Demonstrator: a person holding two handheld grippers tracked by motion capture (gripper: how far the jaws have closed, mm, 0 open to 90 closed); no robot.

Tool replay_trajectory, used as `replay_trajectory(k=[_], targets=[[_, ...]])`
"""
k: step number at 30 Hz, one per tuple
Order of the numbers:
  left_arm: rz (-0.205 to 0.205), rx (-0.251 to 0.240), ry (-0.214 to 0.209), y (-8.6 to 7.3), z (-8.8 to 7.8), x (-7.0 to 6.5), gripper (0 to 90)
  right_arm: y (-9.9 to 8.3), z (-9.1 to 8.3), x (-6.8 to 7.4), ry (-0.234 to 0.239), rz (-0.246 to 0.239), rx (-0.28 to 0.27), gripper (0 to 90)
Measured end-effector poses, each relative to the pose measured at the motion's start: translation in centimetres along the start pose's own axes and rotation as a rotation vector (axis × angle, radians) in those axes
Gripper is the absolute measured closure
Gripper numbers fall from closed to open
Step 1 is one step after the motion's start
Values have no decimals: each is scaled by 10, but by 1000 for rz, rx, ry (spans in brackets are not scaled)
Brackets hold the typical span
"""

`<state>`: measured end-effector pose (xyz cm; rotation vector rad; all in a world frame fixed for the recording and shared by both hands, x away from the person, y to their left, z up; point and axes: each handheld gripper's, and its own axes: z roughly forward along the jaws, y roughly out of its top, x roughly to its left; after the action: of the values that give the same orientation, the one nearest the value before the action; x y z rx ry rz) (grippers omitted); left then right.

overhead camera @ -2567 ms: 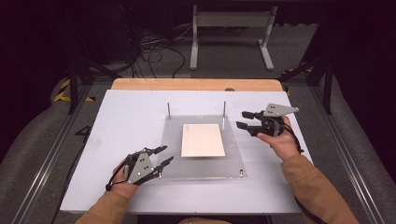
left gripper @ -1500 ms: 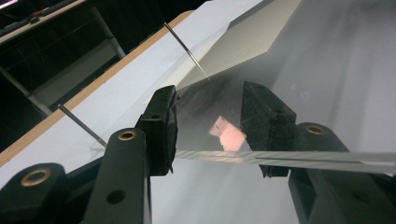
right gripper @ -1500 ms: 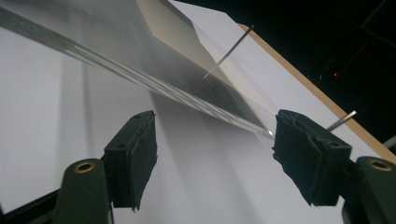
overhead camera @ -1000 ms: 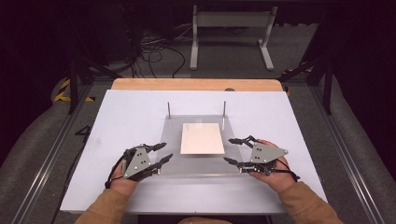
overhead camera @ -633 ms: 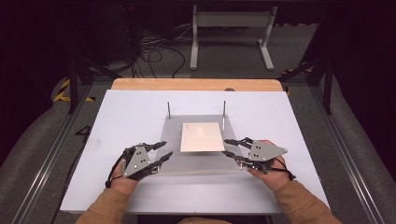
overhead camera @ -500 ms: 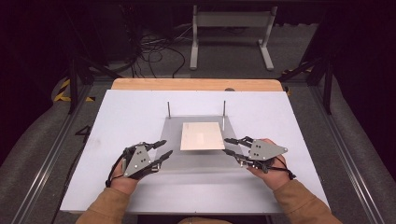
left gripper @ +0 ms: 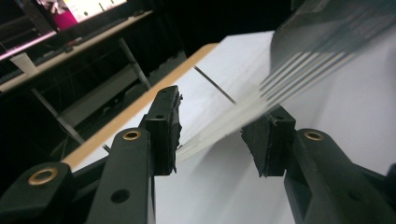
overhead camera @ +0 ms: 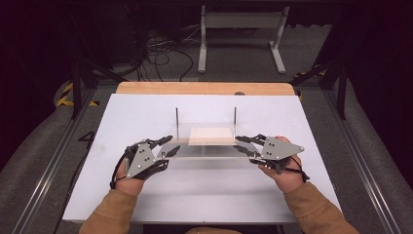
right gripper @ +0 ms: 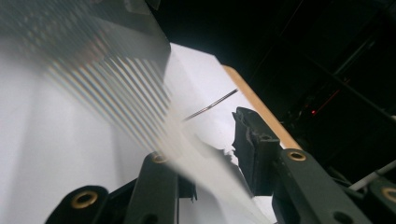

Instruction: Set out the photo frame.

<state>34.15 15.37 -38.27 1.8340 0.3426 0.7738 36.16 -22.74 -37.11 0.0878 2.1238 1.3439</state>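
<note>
Between both grippers' jaws, clear plate [overhead camera: 204, 148], edges blurred.

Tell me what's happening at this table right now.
A person holds a hand-held gripper in each hand. The left hand-held gripper and the right hand-held gripper have their jaws around opposite ends of a clear plate, with its near edge tilted up off the table. A tan card lies on it.

The person is wearing tan long sleeves [overhead camera: 117, 212]; the left gripper [overhead camera: 168, 146] and the right gripper [overhead camera: 242, 145] are each carrying a grey three-cornered plate [overhead camera: 140, 158] with dark fastener holes; black jaws are showing brass-coloured pivot rivets [left gripper: 132, 135]; a black cable [overhead camera: 116, 171] is trailing beside the left hand [overhead camera: 127, 184].
</note>
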Motion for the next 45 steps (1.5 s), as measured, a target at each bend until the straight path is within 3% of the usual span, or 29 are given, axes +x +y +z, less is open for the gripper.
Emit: replay_trajectory(k=[7,10,14,20,27,35,45], targets=[[-3,-71,32,20,0,9,579,23,-10,-8,-62,-64,-25,693],[-2,-84,39,28,-1,12,580,30,-13,-11,-69,-65,-42,696],[-24,-109,22,43,-3,20,567,41,-22,-20,-22,-5,-81,725],[-85,-129,-9,58,-5,24,569,52,-30,-33,37,92,-75,728],[-133,-130,-26,63,4,28,566,62,-37,-46,72,153,-61,737],[-256,-121,-67,61,17,40,556,61,-35,-65,130,241,-91,754],[-286,-117,-55,64,24,44,572,58,-27,-78,65,280,-86,647]])
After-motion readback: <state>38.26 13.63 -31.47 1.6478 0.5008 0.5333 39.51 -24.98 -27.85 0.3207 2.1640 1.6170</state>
